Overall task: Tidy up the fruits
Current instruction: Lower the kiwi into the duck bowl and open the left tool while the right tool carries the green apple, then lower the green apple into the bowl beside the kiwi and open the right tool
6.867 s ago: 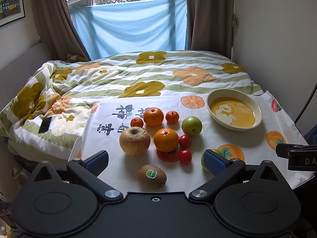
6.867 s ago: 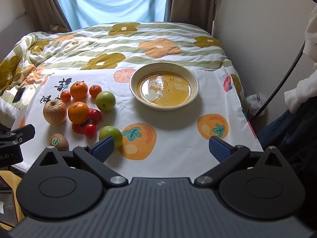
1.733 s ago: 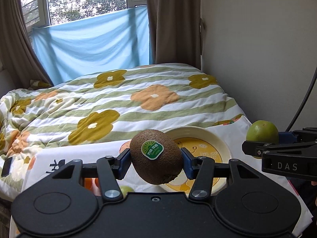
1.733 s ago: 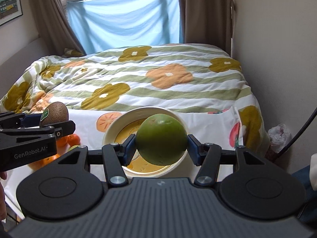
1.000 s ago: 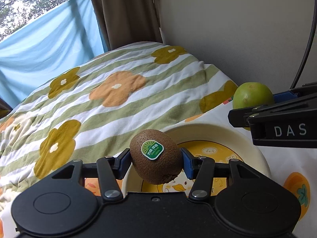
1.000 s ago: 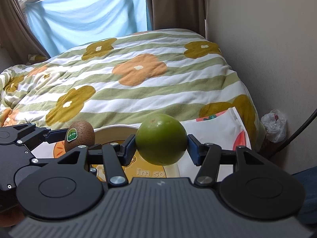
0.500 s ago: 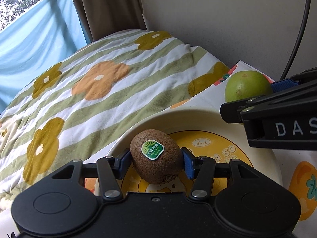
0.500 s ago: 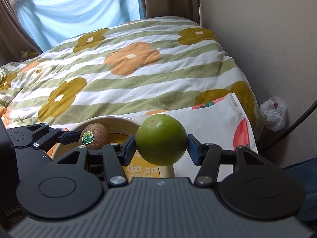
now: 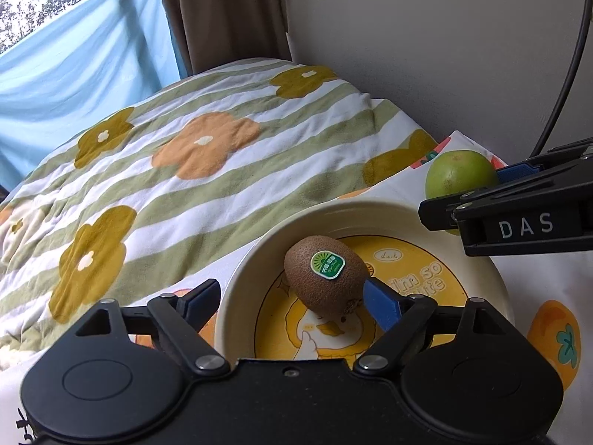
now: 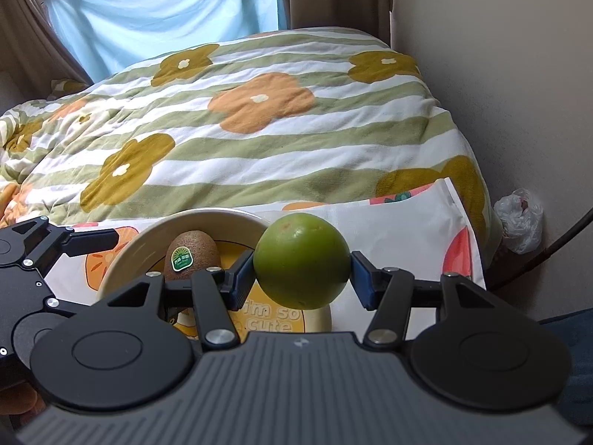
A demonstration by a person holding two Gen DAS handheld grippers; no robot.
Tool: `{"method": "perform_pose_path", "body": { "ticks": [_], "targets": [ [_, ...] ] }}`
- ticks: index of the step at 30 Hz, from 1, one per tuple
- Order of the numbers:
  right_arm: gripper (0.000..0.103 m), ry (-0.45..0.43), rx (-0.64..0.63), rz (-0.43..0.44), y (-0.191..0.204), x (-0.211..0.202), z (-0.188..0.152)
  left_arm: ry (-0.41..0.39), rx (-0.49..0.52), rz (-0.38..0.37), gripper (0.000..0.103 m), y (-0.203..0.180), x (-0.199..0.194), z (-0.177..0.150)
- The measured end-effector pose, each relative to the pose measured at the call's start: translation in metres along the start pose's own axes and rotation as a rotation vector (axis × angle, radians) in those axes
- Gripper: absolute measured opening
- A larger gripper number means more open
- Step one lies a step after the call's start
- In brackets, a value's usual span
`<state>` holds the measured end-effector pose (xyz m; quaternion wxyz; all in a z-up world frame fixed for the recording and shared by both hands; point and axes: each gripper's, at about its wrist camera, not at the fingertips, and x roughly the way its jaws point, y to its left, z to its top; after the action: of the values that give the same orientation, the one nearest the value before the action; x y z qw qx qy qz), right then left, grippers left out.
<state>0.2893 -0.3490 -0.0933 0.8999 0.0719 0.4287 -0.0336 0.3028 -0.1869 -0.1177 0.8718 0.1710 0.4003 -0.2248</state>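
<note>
A brown kiwi (image 9: 323, 275) with a green sticker lies in the cream and yellow bowl (image 9: 244, 270). My left gripper (image 9: 292, 298) is open around it, its blue pads spread wide and off the fruit. My right gripper (image 10: 302, 267) is shut on a green round fruit (image 10: 301, 259) and holds it above the bowl's right rim (image 10: 207, 214). The kiwi shows in the right wrist view (image 10: 191, 252) too. The green fruit and right gripper also show in the left wrist view (image 9: 457, 176), right of the bowl.
The bowl stands on a white cloth with orange persimmon prints (image 9: 552, 333), laid over a bed with a flowered striped quilt (image 9: 200, 155). A wall (image 9: 444, 37) is close on the right. A plastic bag (image 10: 519, 218) lies on the floor by the wall.
My left gripper has opened and let go of the kiwi, which now rests in the bowl. The right gripper has stayed shut on the green fruit, near the bowl's right rim.
</note>
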Motion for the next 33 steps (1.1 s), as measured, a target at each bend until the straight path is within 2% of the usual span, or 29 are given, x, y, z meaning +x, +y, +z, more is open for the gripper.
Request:
{"method": "perform_pose_path", "body": {
  "ticks": [12, 23, 25, 27, 29, 33],
  "targets": [
    [0.07, 0.022, -0.121, 0.068, 0.022, 0.02, -0.009, 0.033, -0.06, 0.024, 0.088, 0.013, -0.014, -0.017],
    [0.07, 0.005, -0.194, 0.065, 0.028, 0.024, -0.015, 0.048, -0.084, 0.025, 0.088, 0.02, -0.015, -0.023],
    [0.078, -0.029, -0.203, 0.061, 0.03, 0.019, -0.014, 0.048, -0.087, 0.026, 0.088, 0.021, -0.016, -0.023],
    [0.103, -0.055, -0.218, 0.031, 0.03, 0.016, -0.013, 0.046, -0.089, 0.028, 0.088, 0.021, -0.017, -0.023],
    [0.103, -0.085, -0.206, -0.001, 0.028, 0.012, -0.013, 0.043, -0.089, 0.029, 0.088, 0.02, -0.019, -0.023],
    [0.103, -0.079, -0.143, 0.023, 0.018, 0.006, -0.013, 0.036, -0.09, 0.034, 0.088, 0.019, -0.024, -0.024]
  ]
}}
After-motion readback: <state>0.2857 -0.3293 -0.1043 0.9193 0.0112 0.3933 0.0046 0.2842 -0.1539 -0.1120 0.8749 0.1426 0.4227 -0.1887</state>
